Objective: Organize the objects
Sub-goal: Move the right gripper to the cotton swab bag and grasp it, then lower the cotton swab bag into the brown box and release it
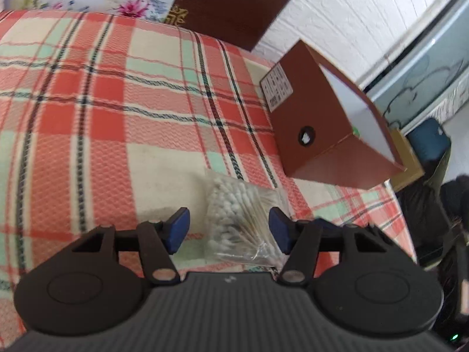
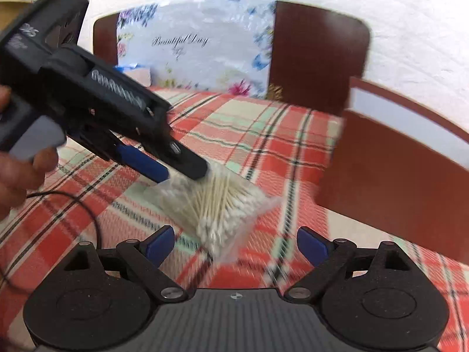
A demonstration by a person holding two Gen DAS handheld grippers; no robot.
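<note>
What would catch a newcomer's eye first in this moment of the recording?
Probably the clear bag of cotton swabs lying on the red plaid blanket, with the left gripper open around its near end. Next, the open brown box to the right of the bag, white inside. The right gripper is open and holds nothing, on the bag's other side.
</note>
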